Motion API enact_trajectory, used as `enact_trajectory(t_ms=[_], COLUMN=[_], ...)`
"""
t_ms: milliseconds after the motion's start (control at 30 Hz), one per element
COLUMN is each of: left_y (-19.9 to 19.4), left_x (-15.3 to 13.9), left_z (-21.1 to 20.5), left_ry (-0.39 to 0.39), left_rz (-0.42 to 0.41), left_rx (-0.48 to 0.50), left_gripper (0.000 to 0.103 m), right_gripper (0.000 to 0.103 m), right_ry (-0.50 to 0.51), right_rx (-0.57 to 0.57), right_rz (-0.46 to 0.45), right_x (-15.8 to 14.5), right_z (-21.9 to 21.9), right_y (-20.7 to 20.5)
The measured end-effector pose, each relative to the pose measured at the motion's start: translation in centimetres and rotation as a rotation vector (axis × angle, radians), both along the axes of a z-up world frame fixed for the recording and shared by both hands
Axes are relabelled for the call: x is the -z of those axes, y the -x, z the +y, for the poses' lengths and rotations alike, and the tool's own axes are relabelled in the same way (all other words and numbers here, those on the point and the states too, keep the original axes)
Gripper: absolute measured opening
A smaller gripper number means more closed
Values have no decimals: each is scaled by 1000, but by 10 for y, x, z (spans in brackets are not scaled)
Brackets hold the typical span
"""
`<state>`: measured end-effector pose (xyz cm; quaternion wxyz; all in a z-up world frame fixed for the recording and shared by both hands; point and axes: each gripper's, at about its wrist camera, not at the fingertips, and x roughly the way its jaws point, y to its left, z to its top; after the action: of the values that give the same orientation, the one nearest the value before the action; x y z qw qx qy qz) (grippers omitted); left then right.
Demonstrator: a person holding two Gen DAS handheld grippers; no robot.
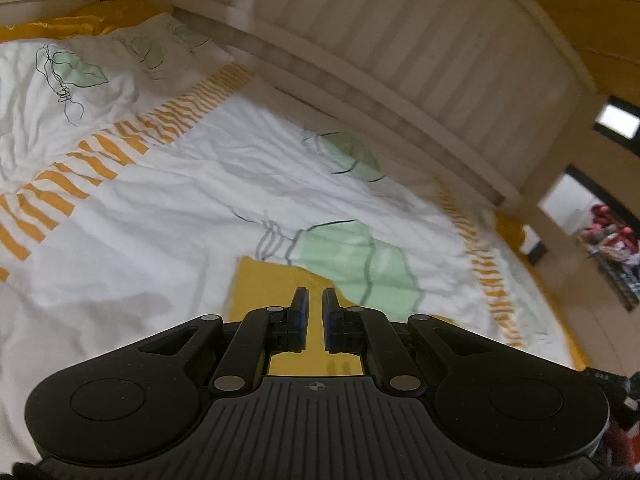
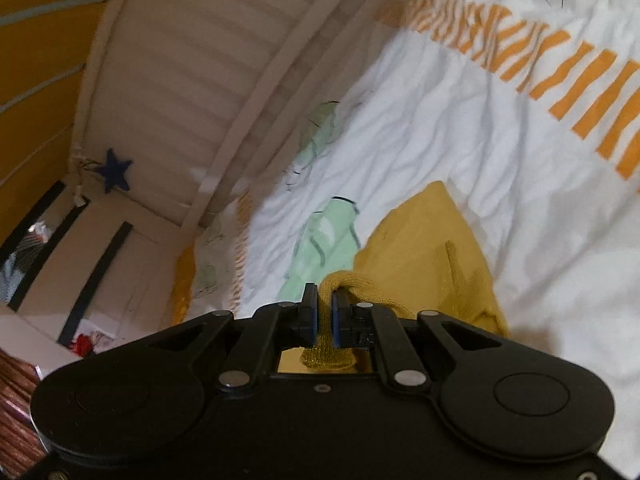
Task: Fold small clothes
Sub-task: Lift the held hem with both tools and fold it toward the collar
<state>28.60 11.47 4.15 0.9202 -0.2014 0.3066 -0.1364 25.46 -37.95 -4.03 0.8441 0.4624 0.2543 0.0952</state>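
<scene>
The bed [image 1: 168,208] fills most of both my views, with a rumpled white cover printed with pale green leaf shapes and bands of orange stripes. Behind it is a slatted cream headboard [image 1: 420,48], mustard walls, and in the right wrist view a dark blue star [image 2: 116,174] hanging off the board's corner.

The yellow garment [image 2: 424,240] lies on the cover right in front of me, knit-looking with a ribbed hem. In the right view it spreads out from the fingers, long axis running away and up to a rounded end. Can't tell what kind of garment it is, honestly.

My right gripper [image 2: 324,312] has its fingers clamped on a bunched bit of that hem, with fabric poking out below them. My left gripper [image 1: 312,312] has its fingers drawn nearly together; yellow cloth [image 1: 272,280] sits under and ahead of them, but I can't tell if any is pinched. Left view is pretty blurry too.
</scene>
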Motion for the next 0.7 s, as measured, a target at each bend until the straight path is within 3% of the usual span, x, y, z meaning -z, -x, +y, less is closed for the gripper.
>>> enact_trajectory(t_ms=[133, 300, 433, 700], left_y=[-12, 7, 30, 55], left_x=[18, 49, 64, 67], left_z=[-4, -5, -7, -23], left_ry=[-60, -58, -49, -142], left_rz=[31, 133, 157, 157], left_rx=[21, 112, 146, 166], left_gripper=[8, 10, 38, 48], right_gripper=[15, 16, 17, 17], right_ry=[59, 105, 110, 93], right_rx=[8, -3, -17, -19], right_rz=[45, 57, 52, 36], right_x=[16, 29, 34, 35], right_z=[2, 10, 17, 19], right_y=[-21, -17, -10, -5])
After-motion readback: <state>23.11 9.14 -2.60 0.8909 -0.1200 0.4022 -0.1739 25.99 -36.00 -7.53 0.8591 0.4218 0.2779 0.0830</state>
